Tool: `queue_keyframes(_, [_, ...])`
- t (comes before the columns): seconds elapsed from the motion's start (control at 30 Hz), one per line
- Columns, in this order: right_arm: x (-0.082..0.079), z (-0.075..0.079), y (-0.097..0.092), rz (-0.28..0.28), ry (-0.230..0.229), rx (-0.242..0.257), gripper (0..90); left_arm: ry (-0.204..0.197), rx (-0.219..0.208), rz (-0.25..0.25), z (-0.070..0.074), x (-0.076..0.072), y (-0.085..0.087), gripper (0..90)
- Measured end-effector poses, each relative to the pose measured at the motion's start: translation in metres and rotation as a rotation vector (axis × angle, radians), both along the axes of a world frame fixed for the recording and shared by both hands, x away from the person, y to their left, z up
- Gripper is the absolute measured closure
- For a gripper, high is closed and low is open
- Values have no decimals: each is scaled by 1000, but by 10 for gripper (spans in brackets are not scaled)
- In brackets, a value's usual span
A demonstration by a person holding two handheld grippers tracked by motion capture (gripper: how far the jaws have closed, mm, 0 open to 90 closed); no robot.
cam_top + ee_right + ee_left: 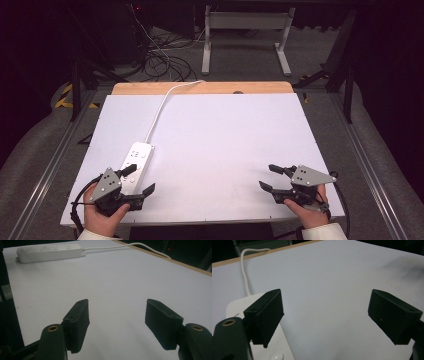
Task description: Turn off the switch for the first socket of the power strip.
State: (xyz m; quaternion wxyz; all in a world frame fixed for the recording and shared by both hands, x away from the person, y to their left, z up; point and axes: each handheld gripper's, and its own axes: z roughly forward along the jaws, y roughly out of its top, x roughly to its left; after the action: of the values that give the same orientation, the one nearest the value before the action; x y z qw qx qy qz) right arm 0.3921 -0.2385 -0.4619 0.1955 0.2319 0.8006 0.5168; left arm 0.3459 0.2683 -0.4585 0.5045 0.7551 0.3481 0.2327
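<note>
A person sits at the near edge of a white worktop (225,135), with a tool in each hand. No job has started yet, I think. Nothing is being held.

The one thing on the worktop is a white power strip (136,160). It lies on the left side, close to the near edge. Its white cord (162,107) runs away to the far edge and drops off there.

The left tool (136,181) sits low at the near left corner. Its jaws are spread wide with nothing between them. One jaw hangs just over the near end of the power strip, but I cannot tell if it touches it. The left hand (102,215) grips the tool from behind.

The right tool (270,176) rests at the near right, well apart from the strip. Its jaws are wide apart too, and empty. It points toward the left, across the worktop. The right hand (310,212) holds it from below.

My guess is the power strip comes next. The left tool is closest, so it would only need a small move and then a squeeze on the strip's sides.
</note>
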Motion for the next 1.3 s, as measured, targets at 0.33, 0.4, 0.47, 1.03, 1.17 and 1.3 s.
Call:
queue_keyframes(0.33, [1,0,-1,-5,0,3,364,-6,6,-4,4,-2,-1,97])
queue_keyframes(0.4, [1,-1,-1,-5,-1,3,365,-2,0,-3,5,-3,-1,114])
queue_keyframes(0.47, [2,-1,-1,-4,3,6,365,-6,11,-12,7,-3,0,157])
queue_keyframes(1.03, [1,-2,1,-4,7,1,367,41,15,-61,27,0,1,309])
queue_keyframes(1.17, [1,-2,1,-2,5,2,367,58,9,-71,33,5,2,321])
queue_keyframes(1.3, [1,-2,1,-1,9,0,367,61,20,-69,38,10,2,313])
